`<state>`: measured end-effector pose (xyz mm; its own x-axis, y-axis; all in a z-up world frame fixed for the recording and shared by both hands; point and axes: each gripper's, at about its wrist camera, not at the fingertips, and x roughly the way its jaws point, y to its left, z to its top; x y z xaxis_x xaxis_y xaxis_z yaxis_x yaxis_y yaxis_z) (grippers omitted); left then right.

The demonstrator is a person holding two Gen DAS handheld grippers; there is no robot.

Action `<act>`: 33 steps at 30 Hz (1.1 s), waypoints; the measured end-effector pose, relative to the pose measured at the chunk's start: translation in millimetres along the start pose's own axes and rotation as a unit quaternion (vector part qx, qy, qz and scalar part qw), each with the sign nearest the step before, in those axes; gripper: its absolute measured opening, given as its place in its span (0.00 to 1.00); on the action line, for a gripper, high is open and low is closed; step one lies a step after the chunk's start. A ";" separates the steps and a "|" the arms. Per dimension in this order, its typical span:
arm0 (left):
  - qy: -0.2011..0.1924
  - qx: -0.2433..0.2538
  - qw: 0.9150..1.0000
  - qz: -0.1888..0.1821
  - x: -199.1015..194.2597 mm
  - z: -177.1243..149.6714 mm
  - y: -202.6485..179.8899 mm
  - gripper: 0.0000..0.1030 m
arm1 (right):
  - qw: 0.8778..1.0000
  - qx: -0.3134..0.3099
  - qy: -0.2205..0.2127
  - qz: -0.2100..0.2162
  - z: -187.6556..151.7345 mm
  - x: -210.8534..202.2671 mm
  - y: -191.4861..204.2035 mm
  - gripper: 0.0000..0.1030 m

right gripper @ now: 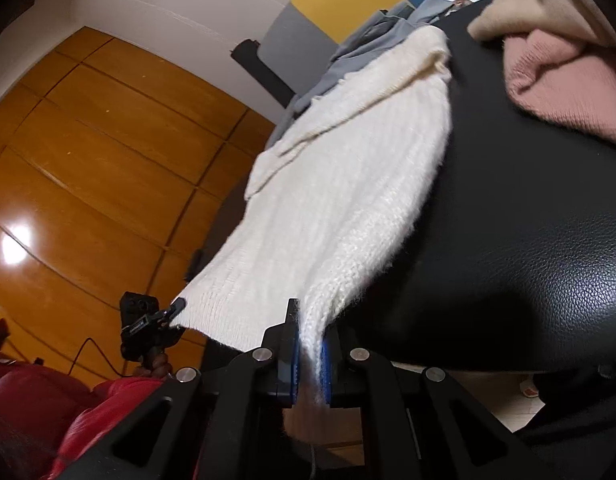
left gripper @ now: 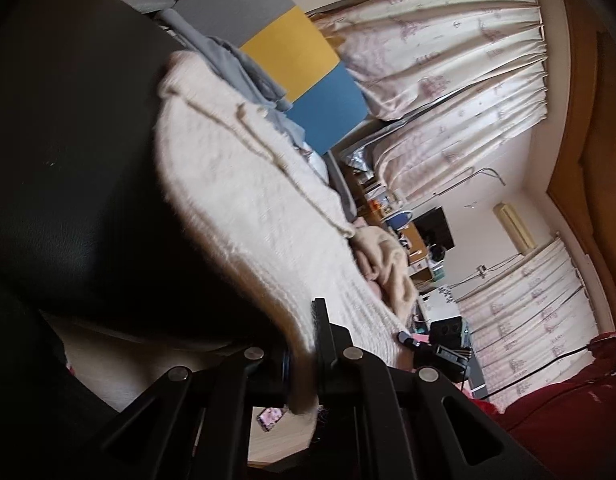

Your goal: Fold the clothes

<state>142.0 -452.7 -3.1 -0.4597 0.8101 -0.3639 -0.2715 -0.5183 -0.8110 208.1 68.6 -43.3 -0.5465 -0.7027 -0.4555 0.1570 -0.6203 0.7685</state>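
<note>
Sweater [right gripper: 340, 184] hem pinched by L gripper [left gripper: 303, 360] & R gripper [right gripper: 310, 360], both clamped on knit.
Lies across black seat [right gripper: 528, 240]; pink knit [right gripper: 564, 84], grey cloth [right gripper: 372, 44] nearby.

Soft daylight through the pale curtains [left gripper: 448, 60]. Bright on the white sweater [right gripper: 348, 184], dim and nearly black on the dark leather seat [left gripper: 67, 160]. One round white glare spot on the shiny wooden wall [right gripper: 15, 244]. Deep shadow low on the seat. Blurry at the sweater's fuzzy edges. Bent and curved at the sides, with dark corners. Both pictures strongly tilted.
</note>
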 end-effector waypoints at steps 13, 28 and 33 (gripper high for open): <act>-0.083 -0.014 0.990 -0.116 -59.3 20.4 -65.1 0.07 | 0.985 0.010 -0.087 0.151 16.5 -60.1 43.9 0.08; -0.077 0.014 0.997 -0.006 65.7 171.6 -14.8 0.07 | 0.984 0.089 -0.131 0.080 203.2 42.1 -13.4 0.08; -0.052 -0.030 0.997 0.043 117.5 193.0 29.5 0.07 | 0.980 0.154 -0.117 0.043 232.8 81.1 -50.8 0.08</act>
<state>-83.3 -425.7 18.7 -0.5644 0.7294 -0.3865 -0.1784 -0.5649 -0.8056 -35.7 124.3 -14.6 -0.7219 -0.6259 -0.2950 -0.0255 -0.4020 0.9153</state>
